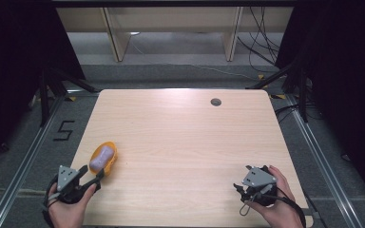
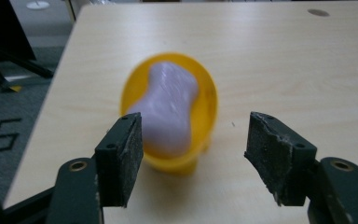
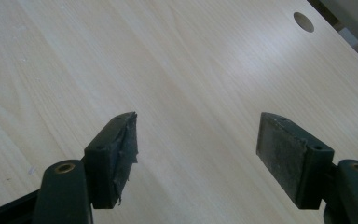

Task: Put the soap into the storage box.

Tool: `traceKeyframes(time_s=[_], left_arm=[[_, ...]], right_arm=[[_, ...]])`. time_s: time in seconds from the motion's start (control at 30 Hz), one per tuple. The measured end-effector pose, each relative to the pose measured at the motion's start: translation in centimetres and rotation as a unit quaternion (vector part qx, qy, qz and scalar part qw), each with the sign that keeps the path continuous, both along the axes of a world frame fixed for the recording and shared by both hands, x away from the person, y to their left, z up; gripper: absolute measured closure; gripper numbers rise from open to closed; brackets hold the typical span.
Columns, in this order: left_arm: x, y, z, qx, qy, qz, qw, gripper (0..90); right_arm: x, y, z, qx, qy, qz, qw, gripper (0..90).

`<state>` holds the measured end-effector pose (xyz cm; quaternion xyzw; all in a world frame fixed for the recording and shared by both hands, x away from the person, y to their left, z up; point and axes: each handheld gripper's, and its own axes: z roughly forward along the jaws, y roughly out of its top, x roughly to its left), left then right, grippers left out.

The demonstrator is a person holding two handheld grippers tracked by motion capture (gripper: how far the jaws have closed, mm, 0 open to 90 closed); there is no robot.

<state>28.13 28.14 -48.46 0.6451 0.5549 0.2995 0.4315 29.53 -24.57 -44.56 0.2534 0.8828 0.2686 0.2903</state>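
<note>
Now left gripper (image 2: 193,156) jaws apart, holding nothing, just short of yellow dish (image 2: 205,88) w/ purple soap (image 2: 170,109)

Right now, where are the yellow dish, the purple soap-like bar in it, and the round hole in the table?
yellow dish (image 2: 208,100), left gripper view, on its right rim.
purple bar (image 2: 168,109), left gripper view, on its ridged top face.
table hole (image 1: 216,101), high view, on the dark opening.

Light wooden table (image 1: 185,142), round cable hole (image 1: 216,102) near far edge, yellow dish (image 1: 105,159) at left
</note>
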Motion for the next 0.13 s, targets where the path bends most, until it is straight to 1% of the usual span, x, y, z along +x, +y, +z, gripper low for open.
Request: traceKeyframes(time_s=[0.03,0.07,0.1,0.13], left_arm=[[0.0,0.0,0.0,0.0,0.0,0.0,1.0,35.6],[-0.5,-0.06,-0.43,-0.007,0.01,-0.005,0.9999,35.6],[-0.66,-0.1,-0.55,-0.008,0.017,-0.007,0.9998,35.6],[-0.77,-0.2,-0.67,-0.009,0.026,-0.009,0.9996,35.9]], right_arm=[[0.0,0.0,0.0,0.0,0.0,0.0,1.0,29.9],[-0.01,-0.01,-0.03,0.004,0.001,-0.006,1.0,30.1],[0.08,-0.14,-0.03,0.004,-0.001,-0.003,1.0,30.3],[0.07,-0.16,-0.06,0.013,0.002,-0.012,0.9998,30.6]])
